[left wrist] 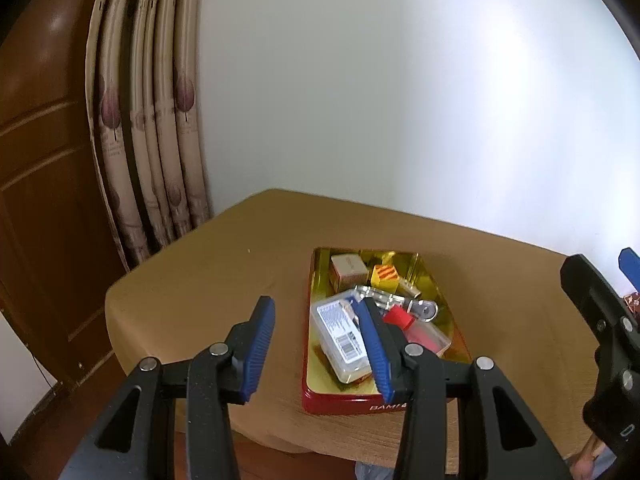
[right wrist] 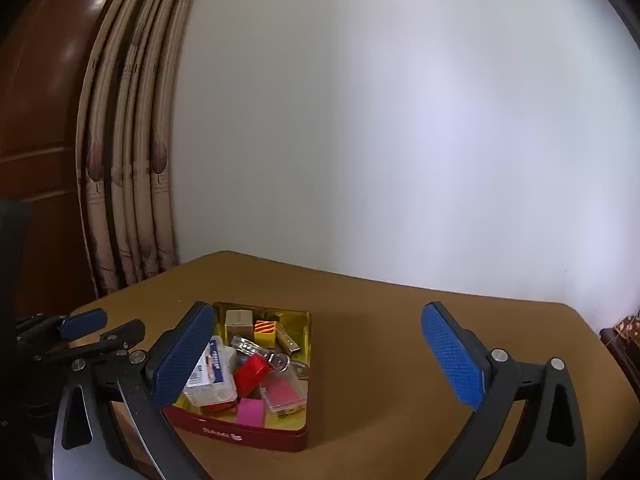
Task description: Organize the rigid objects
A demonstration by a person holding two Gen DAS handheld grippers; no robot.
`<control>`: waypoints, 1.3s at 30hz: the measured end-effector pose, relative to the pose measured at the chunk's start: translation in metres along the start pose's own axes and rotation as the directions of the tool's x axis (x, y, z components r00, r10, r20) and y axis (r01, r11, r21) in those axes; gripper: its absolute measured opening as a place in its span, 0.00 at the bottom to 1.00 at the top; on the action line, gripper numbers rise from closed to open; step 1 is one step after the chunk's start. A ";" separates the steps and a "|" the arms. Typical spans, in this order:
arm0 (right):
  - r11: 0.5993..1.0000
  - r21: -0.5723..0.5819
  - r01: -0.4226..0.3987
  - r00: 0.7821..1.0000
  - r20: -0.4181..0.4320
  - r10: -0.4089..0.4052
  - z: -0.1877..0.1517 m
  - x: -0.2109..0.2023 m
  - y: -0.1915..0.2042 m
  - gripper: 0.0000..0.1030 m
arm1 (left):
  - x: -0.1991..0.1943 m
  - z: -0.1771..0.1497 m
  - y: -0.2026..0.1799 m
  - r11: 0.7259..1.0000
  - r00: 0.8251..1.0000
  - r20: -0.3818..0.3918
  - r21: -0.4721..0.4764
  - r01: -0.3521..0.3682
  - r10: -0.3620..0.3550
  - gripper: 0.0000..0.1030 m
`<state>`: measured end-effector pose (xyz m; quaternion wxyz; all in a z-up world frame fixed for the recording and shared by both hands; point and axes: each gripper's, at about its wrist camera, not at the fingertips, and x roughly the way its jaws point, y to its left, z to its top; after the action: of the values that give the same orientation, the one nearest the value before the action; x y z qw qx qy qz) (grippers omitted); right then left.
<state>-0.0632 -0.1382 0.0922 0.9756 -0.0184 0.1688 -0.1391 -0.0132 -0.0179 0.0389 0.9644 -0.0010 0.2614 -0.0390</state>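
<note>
A red tin with a gold inside lies on the tan table. It holds a clear labelled box, a red-capped piece, a yellow striped cube, a beige box, keys and a pink block. My left gripper hovers open over the tin's near left edge, holding nothing. My right gripper stands wide open and empty, its left finger over the tin.
The table is pushed against a white wall. A patterned curtain and a brown wooden door stand to the left. Dark furniture shows at the far right. The cloth to the right of the tin is bare.
</note>
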 end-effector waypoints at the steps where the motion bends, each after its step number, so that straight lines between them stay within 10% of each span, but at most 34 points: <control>1: 1.000 0.008 0.001 1.000 0.006 -0.002 0.002 -0.002 -0.001 0.99 | -0.002 0.002 0.001 1.000 1.000 0.003 0.003 0.007 -0.007 0.43; 12: 1.000 0.008 0.014 1.000 0.023 -0.014 0.008 -0.016 0.005 0.99 | -0.012 0.007 0.013 1.000 1.000 0.013 0.017 0.003 -0.003 0.48; 16: 1.000 -0.006 0.014 1.000 0.023 -0.014 0.006 -0.020 0.007 0.99 | -0.006 0.006 0.009 0.999 1.000 -0.024 0.049 -0.009 0.011 0.85; 26: 0.999 0.023 0.023 1.000 0.019 -0.024 0.004 -0.023 -0.009 0.99 | -0.035 0.007 0.009 0.999 0.995 0.098 0.033 0.022 -0.025 0.85; 39: 1.000 0.009 0.022 1.000 0.015 -0.022 0.002 -0.025 -0.004 0.99 | -0.026 0.003 -0.002 0.997 0.999 0.036 0.075 0.036 -0.038 0.85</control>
<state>-0.0861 -0.1351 0.1030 0.9753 -0.0167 0.1607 -0.1503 -0.0342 -0.0180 0.0542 0.9676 0.0294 0.2416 -0.0665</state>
